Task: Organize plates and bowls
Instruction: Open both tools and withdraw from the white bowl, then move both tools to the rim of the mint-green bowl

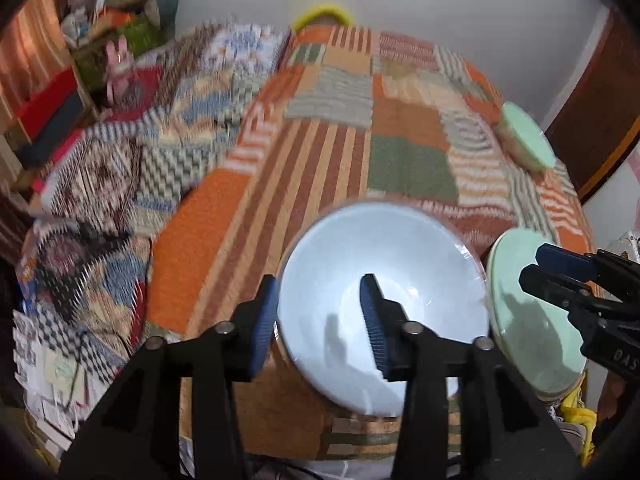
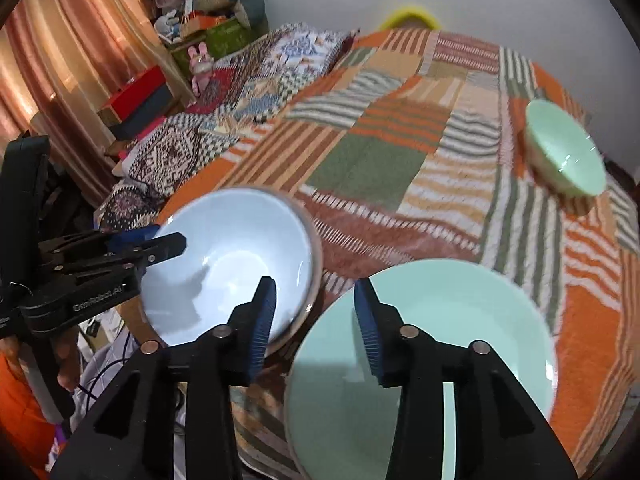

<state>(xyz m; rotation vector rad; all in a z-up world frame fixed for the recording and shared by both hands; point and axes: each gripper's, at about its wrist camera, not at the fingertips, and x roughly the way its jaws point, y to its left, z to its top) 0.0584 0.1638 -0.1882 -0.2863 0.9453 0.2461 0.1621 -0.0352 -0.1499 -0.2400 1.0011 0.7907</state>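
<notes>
Jaws of the left gripper [image 1: 320,320] stand spread astride the near rim of the pale blue bowl [image 1: 384,304], one inside, one outside, low centre of the left wrist view, not visibly clamped. Right gripper [image 2: 316,324] jaws likewise straddle the mint green plate [image 2: 460,344] rim at lower right. Both pieces sit on the bed [image 2: 368,168]; another green bowl [image 2: 568,156] rests at upper right. They look glazed, stiff, slippery and breakable; the rim seems the surest hold.
</notes>
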